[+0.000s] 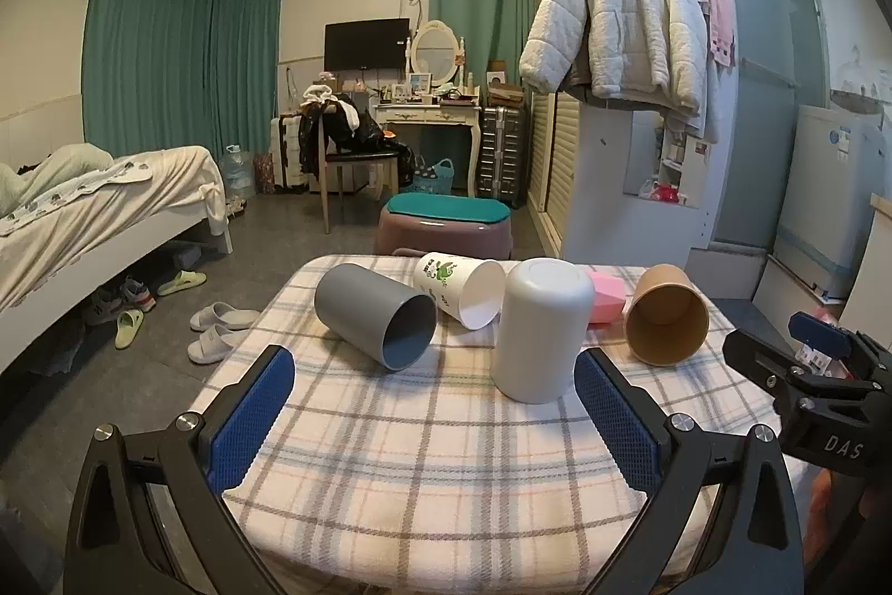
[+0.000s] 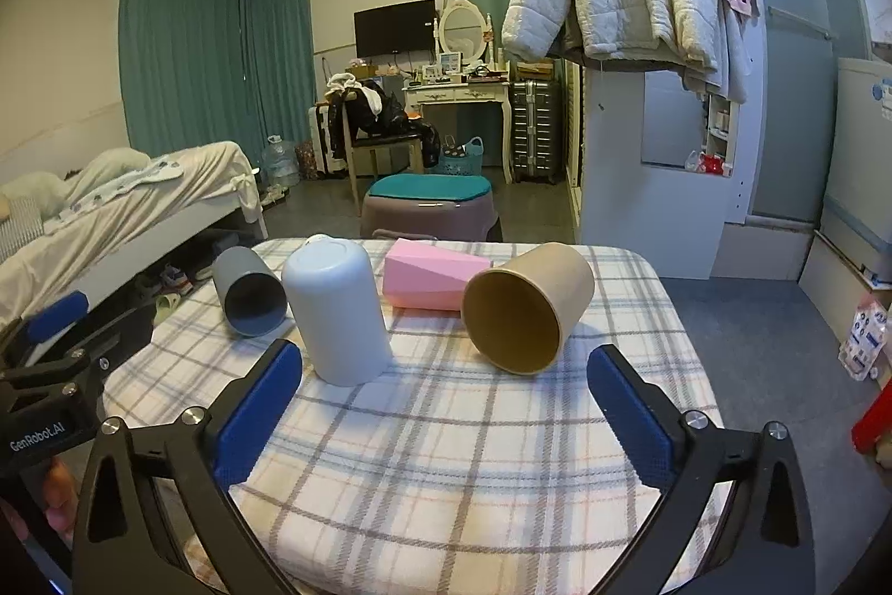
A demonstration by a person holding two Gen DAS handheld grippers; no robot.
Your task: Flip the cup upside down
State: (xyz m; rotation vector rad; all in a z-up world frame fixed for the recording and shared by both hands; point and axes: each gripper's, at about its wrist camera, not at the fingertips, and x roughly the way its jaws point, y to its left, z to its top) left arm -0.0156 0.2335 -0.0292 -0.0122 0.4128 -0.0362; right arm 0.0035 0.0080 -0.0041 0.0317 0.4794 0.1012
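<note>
Plaid tablecloth (image 1: 423, 455): white cup (image 1: 543, 333) inverted, beyond spread, empty left fingers (image 1: 253, 419); right fingers (image 2: 259, 414) likewise.

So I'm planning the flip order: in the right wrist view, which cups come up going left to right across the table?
Grey cup → white cup → pink cup → brown paper cup.
</note>
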